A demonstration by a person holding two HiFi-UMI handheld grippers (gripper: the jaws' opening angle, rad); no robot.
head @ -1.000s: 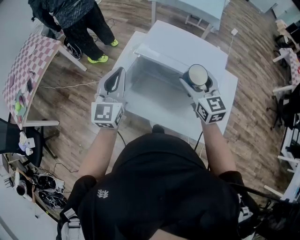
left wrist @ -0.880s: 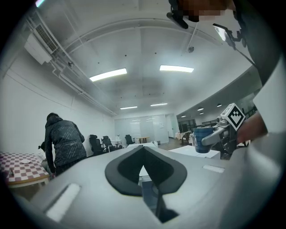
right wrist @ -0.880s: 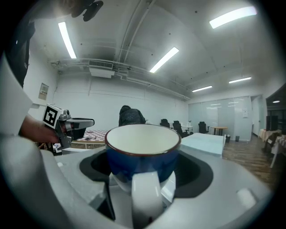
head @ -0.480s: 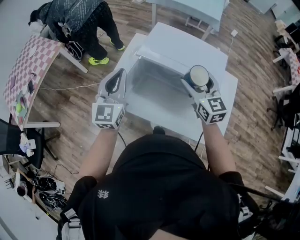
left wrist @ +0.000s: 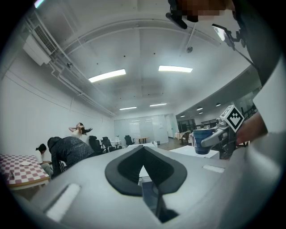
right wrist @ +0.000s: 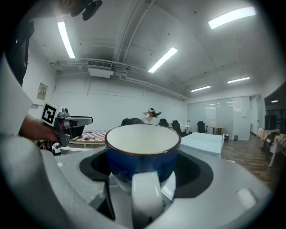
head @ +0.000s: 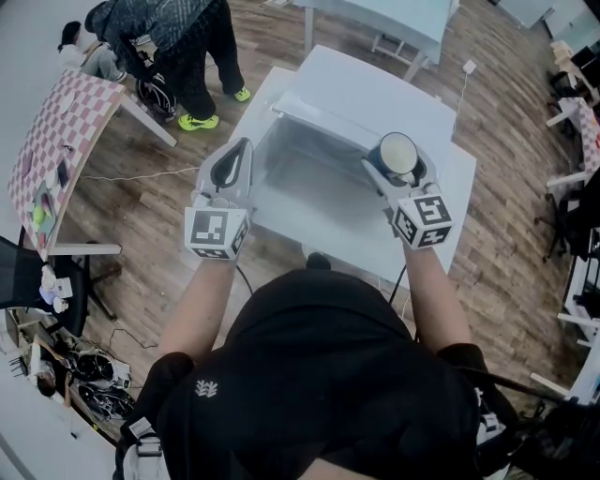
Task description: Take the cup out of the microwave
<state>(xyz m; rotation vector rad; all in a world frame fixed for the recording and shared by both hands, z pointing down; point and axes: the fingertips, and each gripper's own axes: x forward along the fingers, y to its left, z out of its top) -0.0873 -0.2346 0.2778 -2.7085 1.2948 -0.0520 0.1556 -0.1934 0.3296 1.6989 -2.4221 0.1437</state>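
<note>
Glossy round blue cup (right wrist: 143,161) still clamped in right hand-held gripper (head: 397,159), unmoved; left hand-held gripper (head: 242,146) closed, empty.

Bright, even light from long white ceiling strip lights (left wrist: 107,75); shadows soft. Both gripper views bend fisheye-wise, corners black, nearest parts blurred.

Floored in brown wood planks (head: 150,202). Furnished with a pink-and-white checkered table (head: 56,131) at left and a pale blue table (head: 394,19) beyond. Lit by long white ceiling strip lights (left wrist: 107,75); walled in white, glass partition (left wrist: 138,127) far off.
</note>
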